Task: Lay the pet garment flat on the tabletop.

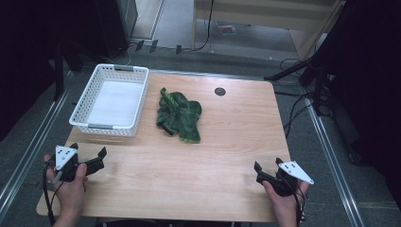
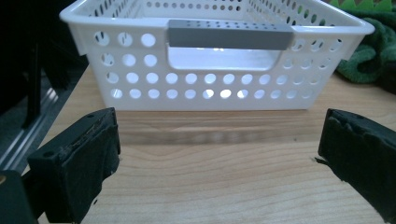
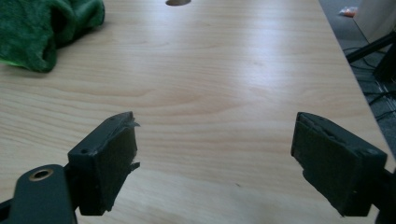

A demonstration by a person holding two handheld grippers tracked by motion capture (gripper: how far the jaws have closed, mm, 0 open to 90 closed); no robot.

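Left gripper (image 1: 90, 160) sits low at the near left corner of the light wooden table (image 1: 227, 156), jaws spread wide, nothing between them, only bare wood under the pads. In the left gripper view its black jaws frame the white perforated plastic basket (image 2: 219, 88) straight ahead, near end wall facing the camera, grey handle bar (image 2: 229, 35) across the top of that wall. From above, the basket (image 1: 111, 100) stands on the far left part of the table, long axis running from the near side to the far side, flat white bottom showing.

Over to the right gripper (image 1: 266, 171) at the near right corner, also held just above the table, jaws standing well apart and gripping nothing. In the right gripper view the two black pads rise over plain wood grain, and a bunch of green cloth (image 3: 44, 28) peeks in at the upper left, well away from the pads.

That crumpled green plush cloth (image 1: 179, 116) lies near the middle of the table, just right of the basket but not touching it as far as the high view shows. It is bunched, longer than wide, with its long axis running from the far left to the near right; the near end points roughly towards the right gripper's side. Beyond it, a small dark round hole (image 1: 220, 91) sits in the tabletop. Both hands are well apart from the cloth.
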